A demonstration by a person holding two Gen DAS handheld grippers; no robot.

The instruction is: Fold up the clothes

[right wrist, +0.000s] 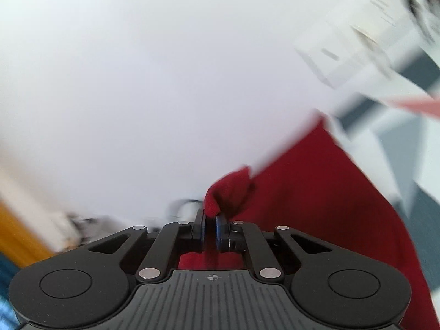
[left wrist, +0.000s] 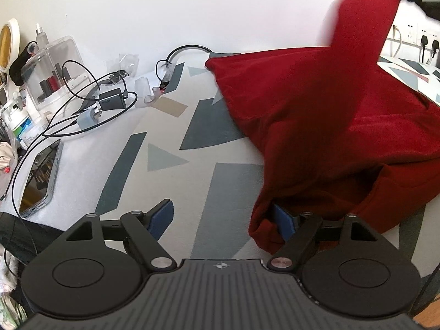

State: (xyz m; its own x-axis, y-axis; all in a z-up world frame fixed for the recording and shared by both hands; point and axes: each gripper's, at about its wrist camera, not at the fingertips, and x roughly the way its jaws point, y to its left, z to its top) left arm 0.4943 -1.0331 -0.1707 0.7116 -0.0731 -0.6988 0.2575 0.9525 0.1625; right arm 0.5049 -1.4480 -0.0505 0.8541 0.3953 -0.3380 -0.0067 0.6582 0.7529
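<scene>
A white wall [left wrist: 192, 8] is standing behind a table covered by a cloth [left wrist: 170, 148] with grey and blue shapes; a red garment [left wrist: 316, 115] is lying spread over the right part of that cloth, with one strip of it rising towards the upper right corner of the left wrist view; the left gripper [left wrist: 222, 217] is hovering low over the cloth with its jaws spread wide, its right finger tucked into a fold at the garment's near edge, its left finger standing over bare cloth; the right gripper [right wrist: 210, 227] is pinching a bunched bit of the red garment between jaws pressed together, the fabric hanging below and to the right; its view is blurring; a phone [left wrist: 41, 176], chargers [left wrist: 110, 100] with black cables and a clear plastic box [left wrist: 52, 68] are lying at the table's left side; wall sockets [left wrist: 423, 41] are showing at far right
</scene>
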